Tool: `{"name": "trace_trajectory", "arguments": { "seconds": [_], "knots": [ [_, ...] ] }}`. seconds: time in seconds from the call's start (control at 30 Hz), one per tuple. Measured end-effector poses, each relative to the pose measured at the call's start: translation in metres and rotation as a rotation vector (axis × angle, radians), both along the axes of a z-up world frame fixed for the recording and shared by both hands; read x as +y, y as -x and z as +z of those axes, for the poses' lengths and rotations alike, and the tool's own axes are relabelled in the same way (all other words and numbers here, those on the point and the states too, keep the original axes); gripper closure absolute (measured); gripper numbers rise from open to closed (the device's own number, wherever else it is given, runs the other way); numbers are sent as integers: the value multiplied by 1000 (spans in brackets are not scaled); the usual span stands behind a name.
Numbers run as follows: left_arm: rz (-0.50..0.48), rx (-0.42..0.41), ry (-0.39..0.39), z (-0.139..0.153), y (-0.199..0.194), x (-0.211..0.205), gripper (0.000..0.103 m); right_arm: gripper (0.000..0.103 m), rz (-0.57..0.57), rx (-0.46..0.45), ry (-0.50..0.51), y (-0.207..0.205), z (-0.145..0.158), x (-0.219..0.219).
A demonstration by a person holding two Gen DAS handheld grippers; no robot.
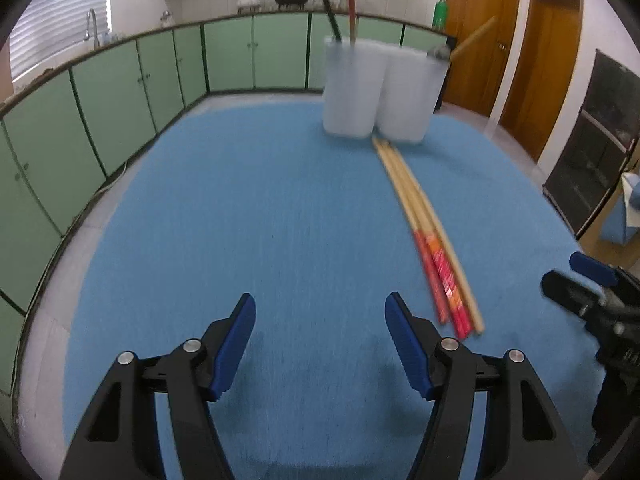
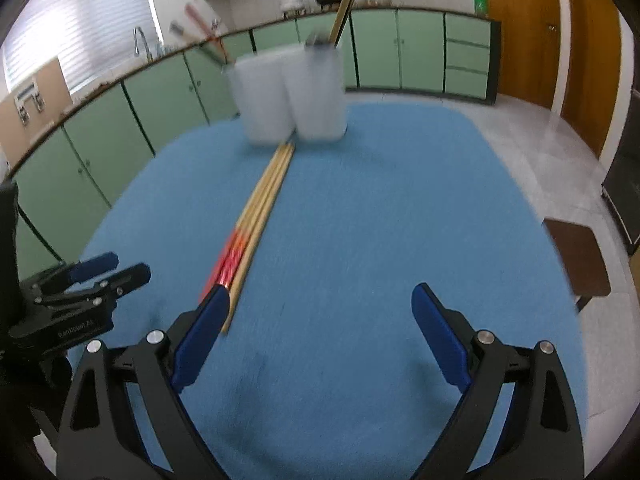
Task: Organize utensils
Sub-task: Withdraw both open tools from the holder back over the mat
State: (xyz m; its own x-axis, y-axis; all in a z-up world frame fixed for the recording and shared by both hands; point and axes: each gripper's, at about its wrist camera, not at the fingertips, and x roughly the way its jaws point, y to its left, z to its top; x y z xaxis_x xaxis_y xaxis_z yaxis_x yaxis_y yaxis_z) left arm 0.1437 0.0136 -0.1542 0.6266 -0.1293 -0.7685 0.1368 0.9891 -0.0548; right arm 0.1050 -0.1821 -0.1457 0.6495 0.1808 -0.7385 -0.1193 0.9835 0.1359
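Note:
A bundle of wooden chopsticks [image 1: 424, 224] with red ends lies on the blue table cloth [image 1: 248, 208], pointing at two white holder cups [image 1: 380, 88] at the far side. The cups hold a few upright utensils [image 1: 351, 0]. My left gripper [image 1: 320, 320] is open and empty, just left of the chopsticks' red ends. My right gripper [image 2: 320, 312] is open and empty; its left finger sits at the chopsticks' near ends [image 2: 236, 272]. The chopsticks [image 2: 268, 188] and cups [image 2: 292, 96] show in the right wrist view too. Both views are motion-blurred.
Green cabinets [image 1: 120, 92] and a counter with a sink tap run behind the table. Wooden doors [image 1: 552, 64] stand at the right. A brown stool [image 2: 580, 256] sits off the table's right edge. Each gripper shows in the other's view: right [image 1: 576, 280], left [image 2: 108, 272].

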Motion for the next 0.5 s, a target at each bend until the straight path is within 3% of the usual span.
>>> {"name": "trace_trajectory", "arguments": {
  "seconds": [0.07, 0.3, 0.5],
  "knots": [
    [0, 15, -4, -7, 4, 0, 37, 24, 13, 24, 0, 3, -7, 6],
    [-1, 27, -23, -18, 11, -1, 37, 35, 55, 56, 19, 8, -16, 28],
    [-2, 21, -17, -18, 15, 1, 36, 40, 67, 56, 60, 7, -18, 42]
  ]
}}
